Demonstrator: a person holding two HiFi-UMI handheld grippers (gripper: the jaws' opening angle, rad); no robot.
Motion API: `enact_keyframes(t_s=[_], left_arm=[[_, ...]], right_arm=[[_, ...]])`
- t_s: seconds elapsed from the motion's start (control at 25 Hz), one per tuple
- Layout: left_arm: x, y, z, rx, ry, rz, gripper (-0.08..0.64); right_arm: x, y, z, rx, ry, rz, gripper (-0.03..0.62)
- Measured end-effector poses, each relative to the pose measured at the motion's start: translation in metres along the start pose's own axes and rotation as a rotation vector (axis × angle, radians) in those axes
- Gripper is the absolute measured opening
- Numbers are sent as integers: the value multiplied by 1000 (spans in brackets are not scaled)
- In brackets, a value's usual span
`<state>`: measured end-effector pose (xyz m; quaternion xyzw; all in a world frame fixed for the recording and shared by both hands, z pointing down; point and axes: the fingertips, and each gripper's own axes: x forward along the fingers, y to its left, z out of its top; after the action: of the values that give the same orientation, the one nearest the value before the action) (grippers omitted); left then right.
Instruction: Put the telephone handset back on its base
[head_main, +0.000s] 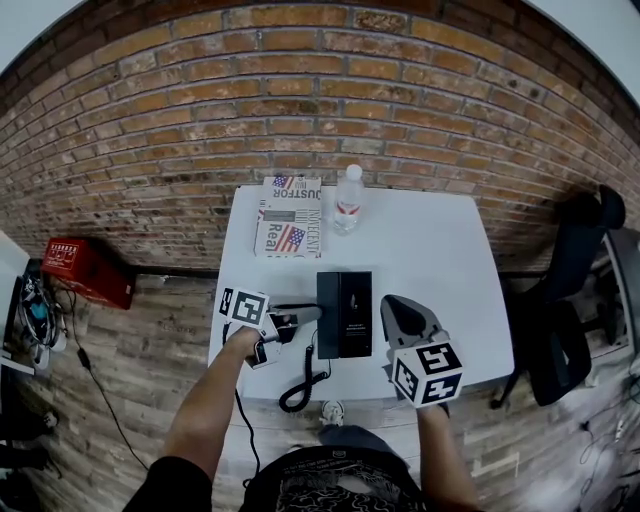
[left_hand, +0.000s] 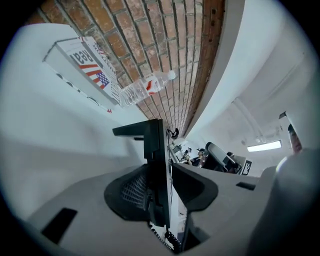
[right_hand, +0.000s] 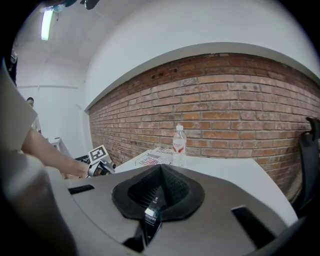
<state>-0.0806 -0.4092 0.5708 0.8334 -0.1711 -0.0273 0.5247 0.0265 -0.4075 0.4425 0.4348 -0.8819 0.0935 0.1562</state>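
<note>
The left gripper (head_main: 298, 317) is clamped on the telephone handset (left_hand: 160, 160). In the left gripper view the dark slab stands edge-on between the two pads, which press on it from either side. The coiled cord (head_main: 300, 385) hangs from the handset below the jaws and loops back toward the person. Just beyond the left gripper's tips lies the black base (head_main: 352, 312), and in the head view the handset is at the base's near-left edge. Whether it is touching the cradle or held just off it, I cannot tell.

The right gripper (right_hand: 159, 180) hangs on the far side of the base from the left gripper, apart from it. Its jaws are closed together with nothing between them.

Farther ahead of both grippers, on the white bench (head_main: 430, 250), a folded newspaper (head_main: 288, 225) lies with a clear water bottle (head_main: 347, 200) standing just beside it. The brick wall (head_main: 320, 100) rises behind them.

The task looks nearly done: the handset is grasped and brought to the base. What is left is likely to settle it squarely into the cradle and let go, keeping the cord clear.
</note>
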Motion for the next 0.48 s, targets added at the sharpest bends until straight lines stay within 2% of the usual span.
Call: enact_keyframes(t_s=[0.24,0.48], left_arm=[[-17,-12,7,59,-53,57,126],[-35,-42,23,199,-98,132,126]], right_arm=[[-4,11,5,0,-21,9,2],[-11,22,14,1,-51,14,2]])
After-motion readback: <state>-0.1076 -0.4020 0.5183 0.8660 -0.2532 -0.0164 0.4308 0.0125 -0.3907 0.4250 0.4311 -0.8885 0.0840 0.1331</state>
